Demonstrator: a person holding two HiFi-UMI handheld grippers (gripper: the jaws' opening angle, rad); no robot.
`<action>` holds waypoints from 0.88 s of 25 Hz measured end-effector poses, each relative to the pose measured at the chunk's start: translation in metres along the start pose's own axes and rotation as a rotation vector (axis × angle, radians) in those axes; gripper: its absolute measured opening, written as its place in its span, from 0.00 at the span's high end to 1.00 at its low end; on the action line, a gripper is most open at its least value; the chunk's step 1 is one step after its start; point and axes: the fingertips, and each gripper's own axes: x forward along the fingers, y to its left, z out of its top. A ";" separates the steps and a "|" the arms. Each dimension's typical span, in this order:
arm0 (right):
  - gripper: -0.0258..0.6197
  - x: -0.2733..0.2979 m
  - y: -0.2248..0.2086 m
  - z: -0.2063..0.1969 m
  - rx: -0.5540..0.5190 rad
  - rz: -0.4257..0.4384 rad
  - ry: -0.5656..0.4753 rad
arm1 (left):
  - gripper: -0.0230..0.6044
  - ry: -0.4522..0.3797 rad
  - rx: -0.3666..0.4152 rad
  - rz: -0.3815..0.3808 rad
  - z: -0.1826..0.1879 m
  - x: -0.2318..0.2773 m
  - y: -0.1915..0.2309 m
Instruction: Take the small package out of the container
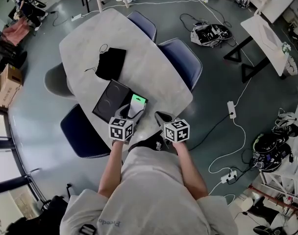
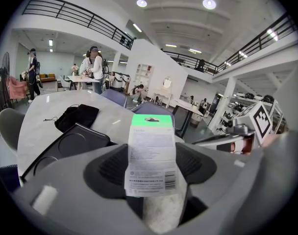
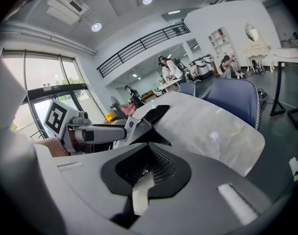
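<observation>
The fingers of the left gripper are clenched on the small package. It stands upright between the pads, green header on top and printed white label facing the camera. In the head view the package sits at the 3 o'clock edge of the black container, which lies open on the pale table. Whether the package touches the container cannot be told. The right gripper is at 4 o'clock from the package. Its fingers are pressed together with only a thin slit between them, gripping nothing. A black pouch with a cord lies at 12 o'clock from the container, apart from it. A blue chair stands at the table's 3 o'clock side.
</observation>
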 end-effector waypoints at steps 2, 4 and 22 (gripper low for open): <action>0.96 0.000 0.000 0.001 -0.007 -0.002 0.002 | 0.41 -0.002 0.010 0.005 0.000 0.000 0.001; 0.96 0.000 -0.003 0.000 -0.010 -0.008 0.005 | 0.41 -0.003 0.010 0.005 -0.001 0.000 0.001; 0.96 0.000 -0.005 0.005 0.003 -0.016 -0.011 | 0.41 -0.001 0.023 -0.005 -0.001 0.001 0.000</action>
